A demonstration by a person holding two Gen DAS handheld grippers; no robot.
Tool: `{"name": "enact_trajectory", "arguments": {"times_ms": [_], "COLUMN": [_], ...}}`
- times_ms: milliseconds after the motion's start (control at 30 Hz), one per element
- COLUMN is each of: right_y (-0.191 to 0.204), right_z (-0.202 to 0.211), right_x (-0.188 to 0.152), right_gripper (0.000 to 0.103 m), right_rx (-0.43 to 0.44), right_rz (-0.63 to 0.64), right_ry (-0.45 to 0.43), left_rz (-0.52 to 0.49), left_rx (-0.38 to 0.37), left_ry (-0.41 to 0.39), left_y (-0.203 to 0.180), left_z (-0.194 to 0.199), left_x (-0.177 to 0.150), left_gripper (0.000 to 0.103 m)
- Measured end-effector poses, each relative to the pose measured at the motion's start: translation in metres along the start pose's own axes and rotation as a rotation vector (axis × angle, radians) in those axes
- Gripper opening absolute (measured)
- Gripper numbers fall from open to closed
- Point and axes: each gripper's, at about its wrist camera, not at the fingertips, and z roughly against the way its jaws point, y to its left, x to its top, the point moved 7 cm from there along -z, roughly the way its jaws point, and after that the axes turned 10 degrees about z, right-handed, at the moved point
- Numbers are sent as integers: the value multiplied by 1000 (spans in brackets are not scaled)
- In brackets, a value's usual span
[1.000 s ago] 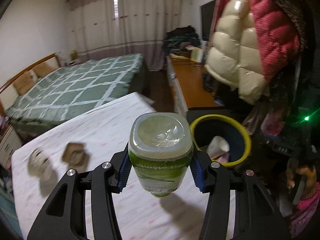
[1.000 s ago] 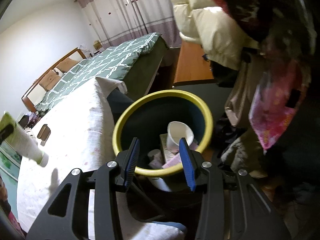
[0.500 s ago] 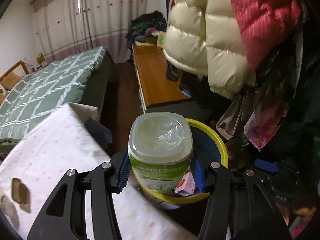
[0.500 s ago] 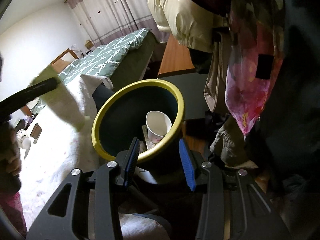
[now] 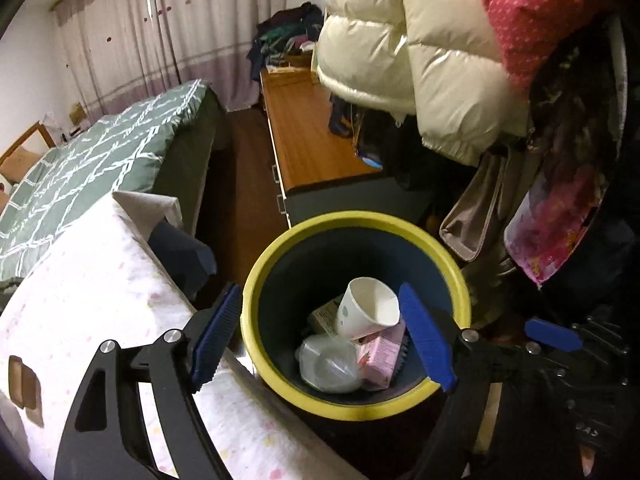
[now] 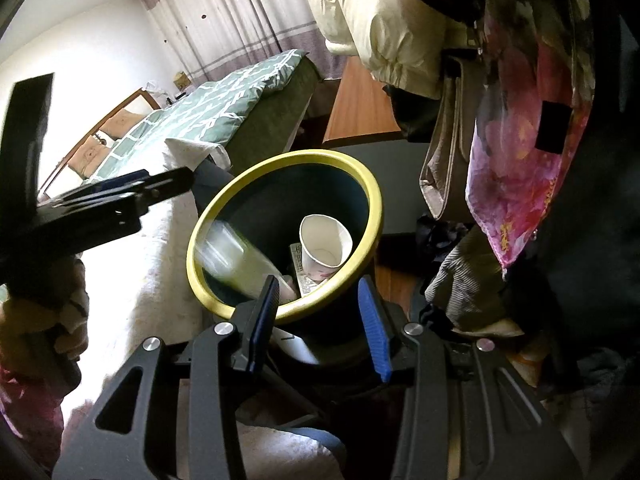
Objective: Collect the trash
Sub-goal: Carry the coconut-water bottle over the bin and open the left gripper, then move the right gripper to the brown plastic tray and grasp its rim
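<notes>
— Where's the clear plastic bottle (image 5: 326,364)?
— Inside the yellow-rimmed bin (image 5: 352,408), on its side, below and between the left jaws, touching neither.
— What lies beside it?
— A white paper cup (image 5: 370,308) tipped over, and a pink carton (image 5: 380,354) touching the bottle.

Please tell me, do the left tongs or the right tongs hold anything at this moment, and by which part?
Nothing is held. The left tongs have just been opening and are empty; the bottle lies in the bin. The right tongs are open and empty.
</notes>
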Motion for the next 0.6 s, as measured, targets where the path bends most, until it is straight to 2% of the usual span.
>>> {"name": "enact_trajectory", "arguments": {"times_ms": [200, 333, 467, 600], "right_y": [16, 39, 72, 113], "right_z": [0, -5, -12, -18], "right_x": [0, 2, 8, 24], "right_gripper": [40, 40, 40, 40], "right_rx": [10, 25, 53, 82], "right_rz": [28, 68, 128, 200], "right_ry": [6, 20, 32, 33], "left_rz": [21, 63, 134, 213], "left_rx": [-4, 18, 75, 176], "left_ry": [-32, -64, -93, -138], "left_y": [14, 44, 99, 168], "left_z": [31, 62, 98, 141], "left_x": [-3, -13, -32, -58], "left_gripper": [82, 83, 84, 86]}}
